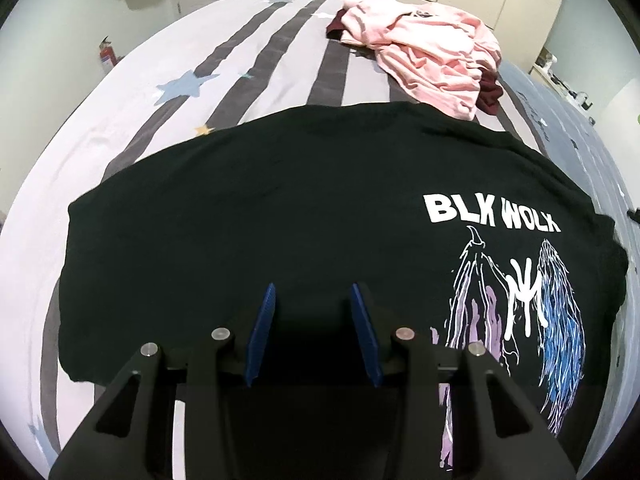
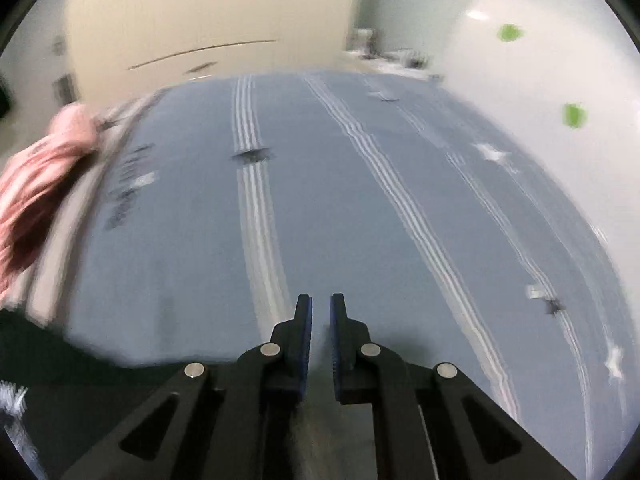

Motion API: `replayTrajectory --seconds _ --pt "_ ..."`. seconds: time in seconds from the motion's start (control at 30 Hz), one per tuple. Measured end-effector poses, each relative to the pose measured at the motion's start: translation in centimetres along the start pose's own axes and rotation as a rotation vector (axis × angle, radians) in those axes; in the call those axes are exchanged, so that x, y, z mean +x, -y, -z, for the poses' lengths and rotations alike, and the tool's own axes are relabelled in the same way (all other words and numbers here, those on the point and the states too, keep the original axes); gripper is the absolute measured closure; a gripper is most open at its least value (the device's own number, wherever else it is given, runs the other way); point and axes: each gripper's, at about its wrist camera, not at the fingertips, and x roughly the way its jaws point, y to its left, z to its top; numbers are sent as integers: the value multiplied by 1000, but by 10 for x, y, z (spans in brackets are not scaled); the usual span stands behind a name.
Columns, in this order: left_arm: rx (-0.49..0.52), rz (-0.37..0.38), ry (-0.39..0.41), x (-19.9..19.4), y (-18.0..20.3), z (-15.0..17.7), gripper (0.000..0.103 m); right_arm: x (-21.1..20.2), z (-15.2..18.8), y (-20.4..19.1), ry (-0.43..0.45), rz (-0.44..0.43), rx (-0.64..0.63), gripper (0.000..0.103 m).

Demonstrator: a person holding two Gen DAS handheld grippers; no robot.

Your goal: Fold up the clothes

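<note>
Black shirt (image 1: 280, 220) lies flat by the near edge of the bed (image 1: 132, 120), print up. Your left tool (image 1: 312, 292) hangs over it, spread apart. Your right tool (image 2: 321, 304) is almost together, holding nothing. Grab edges evenly; keep pink clothes (image 1: 432, 60) clear.

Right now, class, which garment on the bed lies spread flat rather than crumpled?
The black printed T-shirt, spread flat at the near edge; the pink cotton garment lies bunched farther back.

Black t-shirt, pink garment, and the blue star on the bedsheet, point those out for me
black t-shirt (image 1: 280, 208), left wrist view, plain fabric left of the print
pink garment (image 1: 432, 52), left wrist view, middle of the crumpled heap
blue star (image 1: 186, 86), left wrist view, its centre
</note>
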Motion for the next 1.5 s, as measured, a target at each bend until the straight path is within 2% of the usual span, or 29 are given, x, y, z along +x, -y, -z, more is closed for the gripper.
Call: replayTrajectory --seconds 0.07,0.13,0.17,0.2,0.27,0.33,0.37,0.4,0.5,0.57,0.63,0.67,0.7,0.73,0.8,0.97,1.07,1.1,1.2,1.23,1.33,1.37,1.4,1.5 --pt "-11 -2 -2 0 -2 1 67 4 -12 12 -4 60 36 91" --pt "-17 3 -7 0 0 4 67 6 -5 21 -41 27 42 91" --pt "-16 7 -12 0 1 5 67 0 3 22 -42 4 42 86" --pt "-13 12 -17 0 3 7 67 -6 12 24 -42 -19 42 76" --pt "-9 14 -26 0 6 10 67 -21 40 22 -45 -82 44 66" --pt "-6 16 -33 1 8 13 67 -36 74 18 -49 -156 53 64" --pt "-7 17 -39 1 8 15 67 -45 89 16 -47 -165 46 62" --pt "-6 17 -42 1 9 17 67 -51 105 12 -52 -172 33 59" --pt "-1 16 -54 2 10 22 67 -57 143 2 -85 -172 3 56" --pt "6 15 -59 2 11 24 67 -50 161 -4 -125 -106 -30 56" --pt "13 14 -62 2 12 26 67 -46 164 4 -106 -156 50 54" --pt "13 15 -63 2 12 27 67 -45 166 8 -96 -182 91 59" --pt "12 16 -63 2 13 28 67 -47 164 11 -98 -195 104 87" --pt "11 17 -62 1 13 28 67 -50 163 13 -100 -209 116 103" --pt "0 22 -59 0 13 29 67 -55 159 18 -104 -235 139 102" --pt "-13 33 -65 -1 13 33 67 -107 151 37 -35 -231 166 102" --pt "-16 32 -70 0 12 34 67 -94 160 40 -109 -172 125 102" --pt "-19 32 -72 1 11 35 67 -79 169 41 -171 -106 102 103" --pt "-20 30 -77 1 8 37 67 -47 193 64 -272 -32 174 103" --pt "-15 29 -76 1 8 37 67 -53 191 68 -237 -27 205 102" --pt "-9 24 -83 4 5 38 67 -77 172 63 -82 -46 185 84" --pt "-11 23 -85 5 4 39 67 -78 162 55 -60 -63 166 70" --pt "-16 23 -83 5 4 38 67 -79 152 47 -38 -81 146 65" --pt "-26 27 -73 5 5 37 67 -71 122 15 13 -134 66 65"
